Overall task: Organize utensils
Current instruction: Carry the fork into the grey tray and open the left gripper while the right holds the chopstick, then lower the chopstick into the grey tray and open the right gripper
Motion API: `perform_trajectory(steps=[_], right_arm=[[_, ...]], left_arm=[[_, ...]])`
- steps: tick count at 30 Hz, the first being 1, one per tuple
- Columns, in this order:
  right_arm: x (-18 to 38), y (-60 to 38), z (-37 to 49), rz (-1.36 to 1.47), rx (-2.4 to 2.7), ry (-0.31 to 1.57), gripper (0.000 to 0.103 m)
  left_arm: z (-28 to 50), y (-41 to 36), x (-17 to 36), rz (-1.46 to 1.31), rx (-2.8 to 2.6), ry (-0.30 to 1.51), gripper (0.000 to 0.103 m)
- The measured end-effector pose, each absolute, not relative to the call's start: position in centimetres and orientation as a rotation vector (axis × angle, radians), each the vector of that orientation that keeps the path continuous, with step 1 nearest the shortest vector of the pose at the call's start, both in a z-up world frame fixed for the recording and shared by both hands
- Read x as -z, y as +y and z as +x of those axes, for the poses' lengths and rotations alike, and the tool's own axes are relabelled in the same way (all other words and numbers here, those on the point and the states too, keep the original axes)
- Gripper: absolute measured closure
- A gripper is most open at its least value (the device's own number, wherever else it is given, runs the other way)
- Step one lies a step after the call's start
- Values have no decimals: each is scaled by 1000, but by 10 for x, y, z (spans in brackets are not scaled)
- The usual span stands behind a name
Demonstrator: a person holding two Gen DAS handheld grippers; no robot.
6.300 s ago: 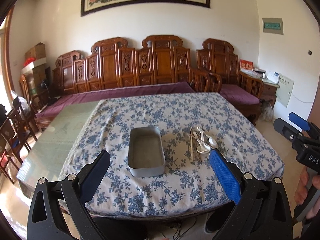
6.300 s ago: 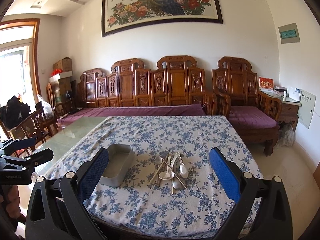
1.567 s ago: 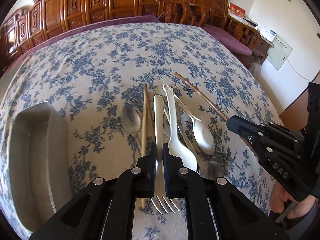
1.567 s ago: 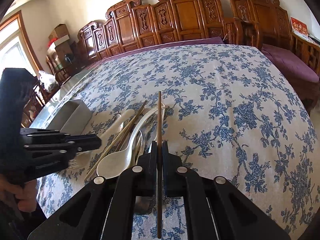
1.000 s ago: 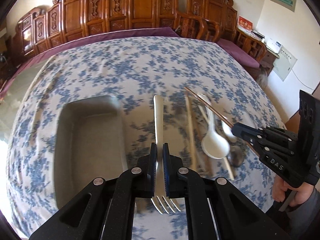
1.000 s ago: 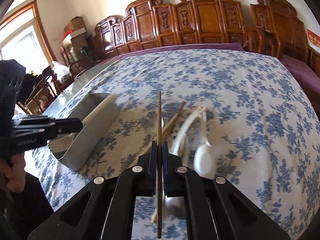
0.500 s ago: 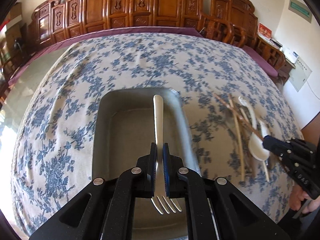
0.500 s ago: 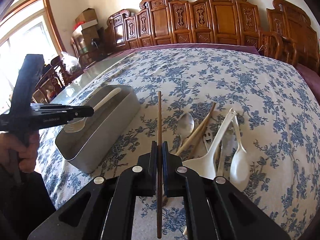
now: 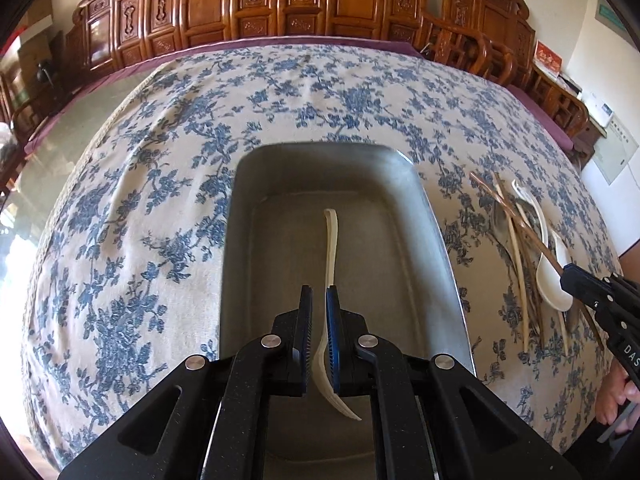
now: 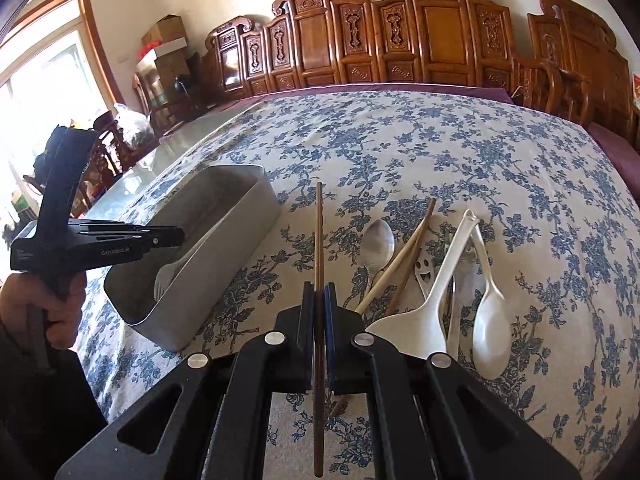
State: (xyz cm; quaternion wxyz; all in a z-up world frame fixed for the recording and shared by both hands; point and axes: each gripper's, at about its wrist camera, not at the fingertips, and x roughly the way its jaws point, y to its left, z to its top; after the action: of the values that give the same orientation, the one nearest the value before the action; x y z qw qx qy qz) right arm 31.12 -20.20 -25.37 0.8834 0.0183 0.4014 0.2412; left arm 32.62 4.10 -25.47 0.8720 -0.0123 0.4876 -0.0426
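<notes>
We are looking past the left tongs (image 9: 319,300), which are pinching a white plastic fork (image 9: 330,240) over the metal tray (image 9: 240,240); its handle is pointing toward the tray's far wall and its tines are sticking back under the tongs. From the right wrist view the fork's tines (image 10: 162,278) are showing just above the tray's near rim (image 10: 224,256), so we cannot tell whether the fork is touching the tray floor. The right tongs (image 10: 319,300) are pressed together on a dark brown chopstick (image 10: 319,232), which is running straight forward between the tray and the pile of utensils.

That pile is lying to the right of the tray on the desk: a metal spoon (image 10: 378,240), a pair of wooden chopsticks (image 10: 404,260) crossing it, a large white spoon (image 10: 424,320) and a smaller white spoon (image 10: 490,320). Something with a cut-out face (image 10: 425,270) is peeking from beneath them, mostly hidden.

A blue-flowered tablecloth (image 9: 160,200) is covering the desk, leaving a glass strip (image 10: 132,184) bare at the left. Carved wooden benches (image 10: 400,40) with purple cushions are lining the wall behind, and cardboard boxes (image 10: 166,40) are standing by a bright window (image 10: 40,80). A hand (image 10: 28,304) is gripping the left tool's handle; the person's other fingers (image 9: 616,400) are cut off at the frame edge.
</notes>
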Motion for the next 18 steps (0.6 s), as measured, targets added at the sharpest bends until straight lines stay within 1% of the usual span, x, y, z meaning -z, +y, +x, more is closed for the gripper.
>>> perform_trajectory(steps=[7, 13, 18], right_arm=[[231, -183, 300, -2, -483, 814, 97], [215, -146, 300, 74, -527, 834, 97], [216, -109, 310, 120, -543, 885, 97]], left_arm=[[317, 57, 230, -46, 101, 946, 95], [310, 78, 216, -76, 106, 909, 95], [305, 95, 211, -81, 85, 890, 95]])
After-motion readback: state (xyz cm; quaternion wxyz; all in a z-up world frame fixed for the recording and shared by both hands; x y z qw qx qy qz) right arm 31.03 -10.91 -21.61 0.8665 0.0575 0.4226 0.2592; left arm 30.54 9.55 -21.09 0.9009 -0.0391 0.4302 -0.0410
